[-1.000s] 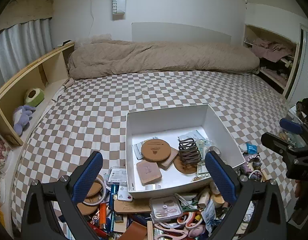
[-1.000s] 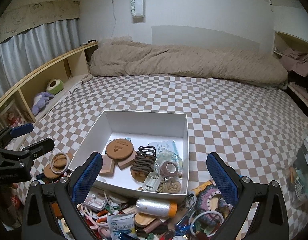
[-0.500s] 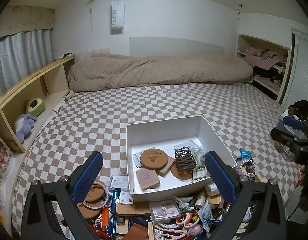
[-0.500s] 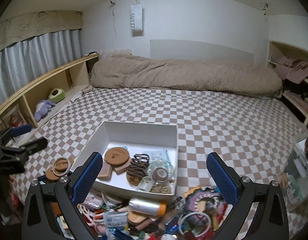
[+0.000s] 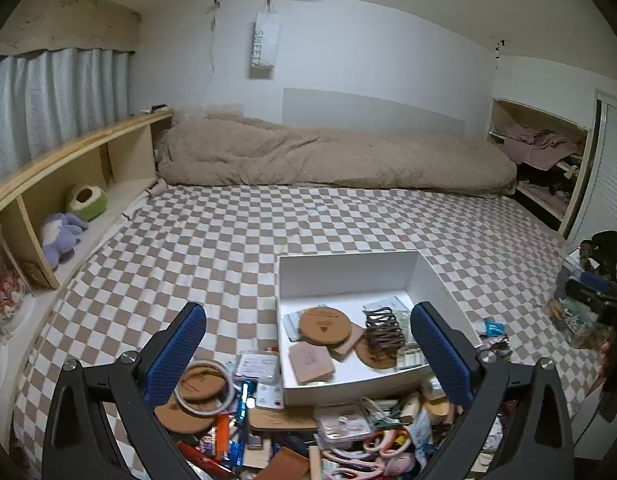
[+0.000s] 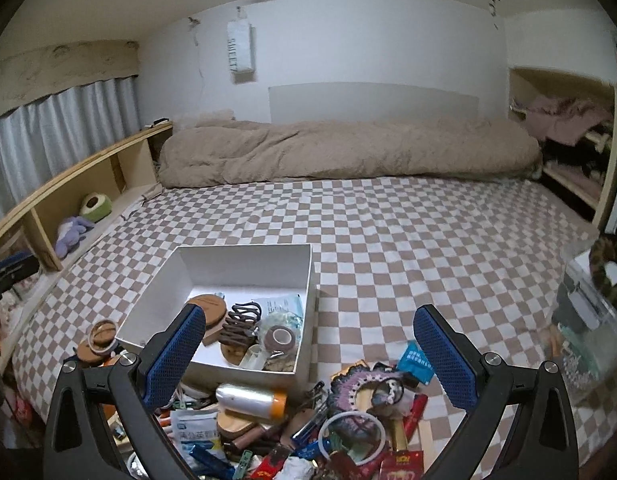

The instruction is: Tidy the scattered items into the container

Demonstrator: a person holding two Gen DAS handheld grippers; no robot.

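While both grippers are hanging above the near edge of the bed with nothing between their fingers, the left gripper [image 5: 308, 346] is holding its blue pads wide apart, and the right gripper [image 6: 310, 346] is spread just as wide. A white box [image 5: 344, 272] is sitting on the checkered bedspread [image 5: 268, 232], already carrying a round cork coaster [image 5: 325, 326], a pink square pad [image 5: 310, 362] and a dark brown hair claw [image 5: 384, 330]; from the right wrist view a roll of brown tape [image 6: 279, 336] is lying in it too. Clutter is crowding the box's near wall: a silver cylinder with an orange cap [image 6: 250, 398] is lying just in front of it, a crocheted purple ring [image 6: 358, 384] is sitting to its right near a blue sachet [image 6: 418, 362], and pink scissors [image 5: 384, 442] are resting among small packets. Left of the box, a clear tape ring [image 5: 206, 382] is lying on stacked cork discs [image 5: 184, 412]. A rolled beige duvet [image 5: 328, 160] is stretching across the far side, and a purple plush toy [image 5: 62, 234] is lying in the wooden shelf [image 5: 68, 160].
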